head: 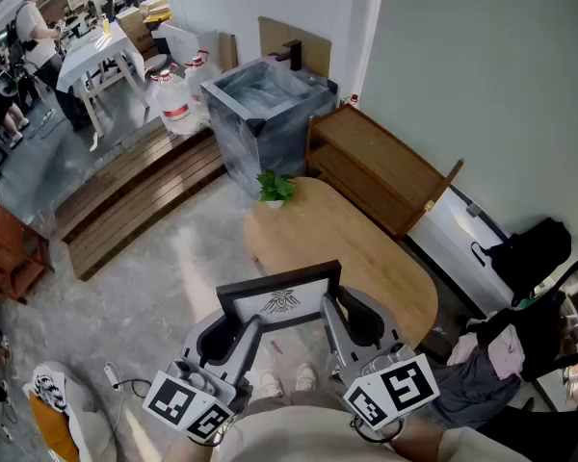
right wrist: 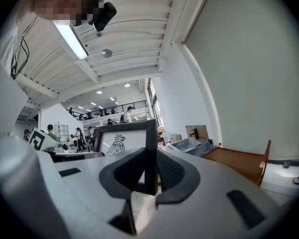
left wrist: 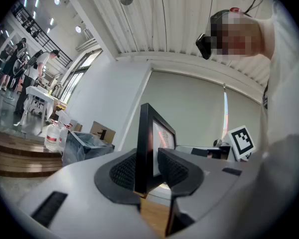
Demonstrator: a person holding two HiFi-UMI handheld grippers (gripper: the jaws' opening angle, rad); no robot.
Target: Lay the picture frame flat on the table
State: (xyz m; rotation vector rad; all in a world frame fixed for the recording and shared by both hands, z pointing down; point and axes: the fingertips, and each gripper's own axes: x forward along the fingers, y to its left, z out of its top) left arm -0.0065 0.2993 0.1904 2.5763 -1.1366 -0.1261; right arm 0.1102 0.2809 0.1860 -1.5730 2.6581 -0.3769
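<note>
Closest to us, our left gripper [head: 239, 333] and right gripper [head: 339, 323], both grey with black-and-white marker cubes, hold a black rectangular picture frame [head: 279, 301] over the near end of the oval light-wood table [head: 366, 248]. The frame stands upright on its long side, its face turned towards us. It has a thin dark moulding around a white sheet that bears a dark bird-like emblem with a line of small print beneath it.

In the left gripper view the jaws are pressed onto the frame's left upright, one ribbed pad on the back and one on the glass. In the right gripper view the jaws pinch the right upright in the same way. We cannot tell whether the frame's lower edge touches the table.

A small green potted plant [head: 275, 189] sits at the table's far end. Beyond that end stands a grey marbled box [head: 260, 114], and a brown wooden cabinet [head: 380, 166] lies along the table's far right side.
</note>
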